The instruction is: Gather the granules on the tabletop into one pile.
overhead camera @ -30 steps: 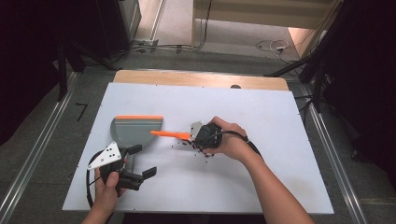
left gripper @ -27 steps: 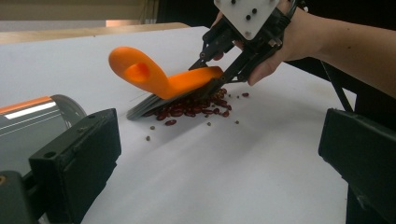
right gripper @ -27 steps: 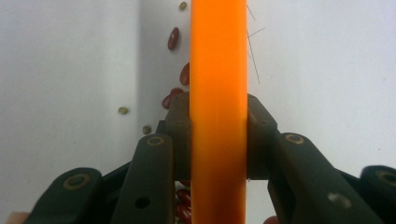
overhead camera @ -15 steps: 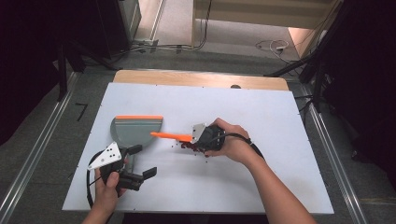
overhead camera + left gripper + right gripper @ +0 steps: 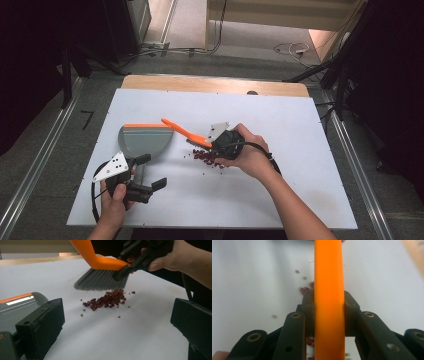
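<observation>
The brush (image 5: 102, 277) is light, with a stiff orange handle and soft bristles. The right gripper (image 5: 220, 145) clamps that handle, best held there, above the beans (image 5: 106, 300). The left gripper (image 5: 145, 172) stands wide, probably empty, beside the dustpan (image 5: 145, 142).

On the white-topped table (image 5: 300, 165), a grey plastic dustpan with an orange edge (image 5: 144, 140) lies at the left. Right of it sits a small heap of dark red beans (image 5: 206, 157) — the orange-handled brush with grey bristles (image 5: 186, 132) hangs just above them, handle slanting back-left. The left gripper (image 5: 150, 172) sits in front of the dustpan; the right gripper (image 5: 220, 142) sits right of the beans, fingers clamped on the brush.
</observation>
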